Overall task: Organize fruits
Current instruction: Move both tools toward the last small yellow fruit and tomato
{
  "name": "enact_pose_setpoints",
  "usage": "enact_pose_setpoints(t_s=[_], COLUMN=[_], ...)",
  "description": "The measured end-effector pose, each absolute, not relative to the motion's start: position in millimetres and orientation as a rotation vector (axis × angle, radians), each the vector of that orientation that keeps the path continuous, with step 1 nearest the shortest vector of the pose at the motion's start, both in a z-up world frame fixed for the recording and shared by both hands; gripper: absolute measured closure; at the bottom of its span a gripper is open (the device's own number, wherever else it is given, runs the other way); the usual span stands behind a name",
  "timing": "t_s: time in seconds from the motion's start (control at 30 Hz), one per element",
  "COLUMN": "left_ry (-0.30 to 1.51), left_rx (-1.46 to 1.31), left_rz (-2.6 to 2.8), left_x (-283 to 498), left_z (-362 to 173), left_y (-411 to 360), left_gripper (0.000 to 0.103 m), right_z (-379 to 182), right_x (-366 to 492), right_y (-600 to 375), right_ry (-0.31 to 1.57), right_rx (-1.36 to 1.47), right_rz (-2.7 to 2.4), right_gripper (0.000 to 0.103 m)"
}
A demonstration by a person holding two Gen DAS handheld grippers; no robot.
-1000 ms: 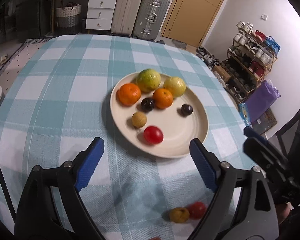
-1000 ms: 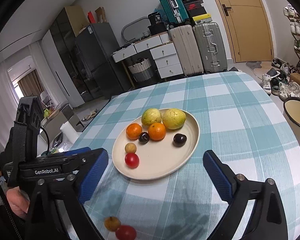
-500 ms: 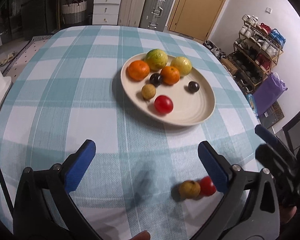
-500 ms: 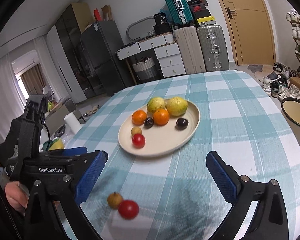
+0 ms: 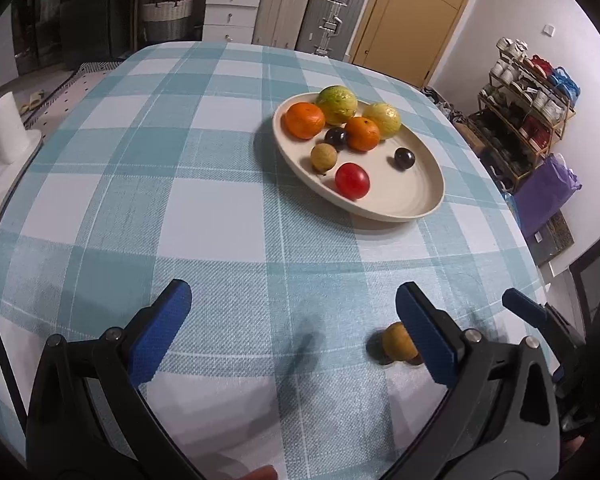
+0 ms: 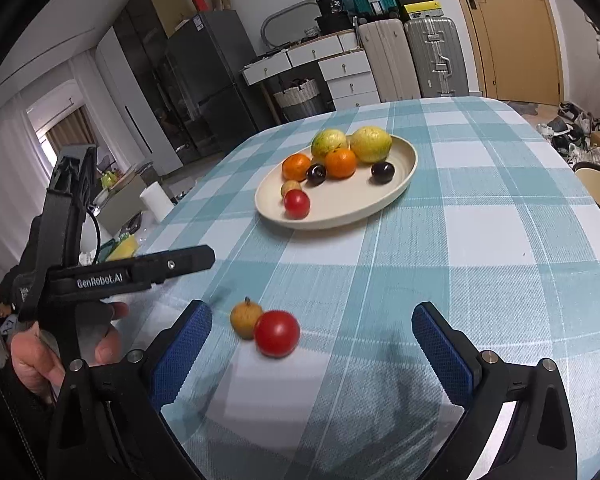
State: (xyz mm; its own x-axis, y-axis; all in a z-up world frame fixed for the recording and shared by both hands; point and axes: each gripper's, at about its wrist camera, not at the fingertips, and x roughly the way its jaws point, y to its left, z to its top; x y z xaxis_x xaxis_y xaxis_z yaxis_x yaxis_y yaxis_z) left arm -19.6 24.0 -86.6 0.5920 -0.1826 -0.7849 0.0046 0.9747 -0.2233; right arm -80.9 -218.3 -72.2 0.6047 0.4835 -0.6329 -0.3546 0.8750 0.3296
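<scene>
- progress, judging by layout: most fruit already sits in the plate (image 6: 400, 184); two pieces still loose on the worktop (image 6: 480, 280), so roughly the last stretch is left.
- in the plate: two oranges, two yellow-green round fruits, two dark plums, one small tan fruit, one red tomato (image 6: 297, 204); all well ahead of both sets of jaws.
- loose red tomato (image 6: 277, 333) lies between the right gripper (image 6: 312, 344) jaws, nearer the left one, touching a loose tan fruit (image 6: 245, 317) just beyond it.
- right gripper jaws spread wide, nothing held, neither pad touching fruit.
- left gripper (image 5: 292, 336) jaws also spread, empty; in its view the loose tan fruit (image 5: 398, 342) sits right at its right-hand jaw, partly hidden behind the pad; the tomato is hidden there.
- likely next: close on the loose tomato or tan fruit and carry it to the plate; the two touch, so a grab may nudge the other.
- materials: plate is smooth cream, shallow, round with raised rim; worktop covered in woven teal-and-white checked cloth, slightly textured, should slow rolling.
- tomatoes glossy, smooth, round; tan fruits matte, rough-looking, with small stem nub; oranges dimpled skin; plums shiny dark.
- jaw pads blue, ribbed, on black plastic arms.
</scene>
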Motion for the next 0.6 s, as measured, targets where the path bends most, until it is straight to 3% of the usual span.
enact_pose_setpoints(t_s=[0.2,0.3,0.4,0.47,0.53,0.6], left_ry=[0.951,0.961,0.969,0.978,0.973,0.977], left_rx=[-0.220,-0.227,-0.245,-0.258,-0.255,-0.260], left_rz=[-0.128,-0.135,-0.162,-0.197,-0.200,-0.211], left_x=[-24,-26,-27,-27,-28,-28], left_z=[-91,-94,-96,-98,-98,-99], left_y=[25,25,26,25,25,24], left_gripper=[0.001,0.001,0.001,0.001,0.001,0.001], right_z=[-78,-81,-87,-89,-91,-94], right_x=[-85,-85,-79,-77,-76,-74], right_y=[-208,-201,-196,-194,-191,-188], right_ry=[0.801,0.815,0.856,0.869,0.873,0.895], right_rx=[0.144,0.125,0.134,0.130,0.123,0.105], right_rz=[0.515,0.530,0.560,0.562,0.570,0.566], right_gripper=[0.001,0.008,0.025,0.030,0.056,0.066])
